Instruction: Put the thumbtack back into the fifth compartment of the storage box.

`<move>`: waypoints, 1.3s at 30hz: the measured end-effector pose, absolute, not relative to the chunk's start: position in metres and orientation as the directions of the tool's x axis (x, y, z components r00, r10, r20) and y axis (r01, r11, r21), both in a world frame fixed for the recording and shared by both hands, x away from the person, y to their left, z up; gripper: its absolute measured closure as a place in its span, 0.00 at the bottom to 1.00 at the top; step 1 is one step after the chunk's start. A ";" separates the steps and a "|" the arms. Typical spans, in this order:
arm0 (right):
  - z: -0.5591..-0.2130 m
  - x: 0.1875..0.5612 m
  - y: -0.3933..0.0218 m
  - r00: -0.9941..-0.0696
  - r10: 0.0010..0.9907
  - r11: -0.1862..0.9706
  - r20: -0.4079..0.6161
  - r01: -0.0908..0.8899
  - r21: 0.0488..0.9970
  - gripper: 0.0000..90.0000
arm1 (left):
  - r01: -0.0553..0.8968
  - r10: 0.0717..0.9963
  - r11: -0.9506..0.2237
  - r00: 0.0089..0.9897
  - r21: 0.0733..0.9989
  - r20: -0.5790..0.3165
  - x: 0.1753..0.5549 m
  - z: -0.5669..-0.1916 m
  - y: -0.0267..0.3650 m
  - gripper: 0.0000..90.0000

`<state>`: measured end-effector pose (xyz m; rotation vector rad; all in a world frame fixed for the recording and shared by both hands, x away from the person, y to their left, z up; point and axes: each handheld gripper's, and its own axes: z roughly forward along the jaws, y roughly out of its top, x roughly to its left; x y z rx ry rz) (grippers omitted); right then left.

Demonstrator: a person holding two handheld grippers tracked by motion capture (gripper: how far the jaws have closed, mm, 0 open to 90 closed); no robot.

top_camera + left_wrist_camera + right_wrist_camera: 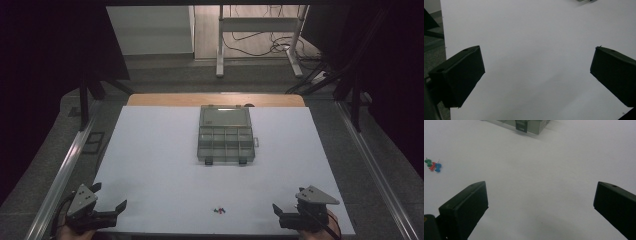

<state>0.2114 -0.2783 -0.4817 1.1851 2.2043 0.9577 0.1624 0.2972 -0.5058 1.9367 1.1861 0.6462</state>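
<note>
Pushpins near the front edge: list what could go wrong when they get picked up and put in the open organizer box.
1. The pushpins lie in a tight cluster of green, red and blue, so tongs closing on one may scatter the others.
2. They are tiny against the wide-open right tongs, so one could slip out or tilt in the grip.
3. The organizer box has small compartments, so a drop from high up may bounce out.
</note>
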 end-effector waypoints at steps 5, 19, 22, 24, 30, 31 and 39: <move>-0.482 0.212 -0.278 -0.529 0.846 0.393 -0.070 0.528 0.752 0.00 | 0.514 0.896 -0.273 0.444 0.813 0.020 0.163 -0.506 0.299 0.00; -0.483 0.213 -0.275 -0.549 0.833 0.418 -0.075 0.535 0.734 0.00 | 0.493 0.895 -0.257 0.446 0.831 0.013 0.160 -0.506 0.300 0.00; -0.483 0.214 -0.273 -0.562 0.824 0.431 -0.075 0.536 0.726 0.00 | 0.493 0.897 -0.246 0.443 0.835 0.003 0.160 -0.506 0.302 0.00; -0.483 0.215 -0.272 -0.571 0.818 0.443 -0.077 0.538 0.718 0.00 | 0.491 0.896 -0.246 0.443 0.836 0.003 0.160 -0.506 0.302 0.00; -0.484 0.217 -0.267 -0.592 0.803 0.455 -0.066 0.539 0.709 0.00 | 0.485 0.891 -0.266 0.453 0.833 0.021 0.159 -0.506 0.301 0.00; -0.484 0.218 -0.265 -0.596 0.800 0.460 -0.069 0.537 0.707 0.00 | 0.485 0.891 -0.268 0.454 0.832 0.022 0.159 -0.506 0.300 0.00; -0.480 0.225 -0.253 -0.610 0.790 0.471 -0.058 0.545 0.694 0.00 | 0.483 0.889 -0.273 0.457 0.832 0.026 0.159 -0.506 0.300 0.00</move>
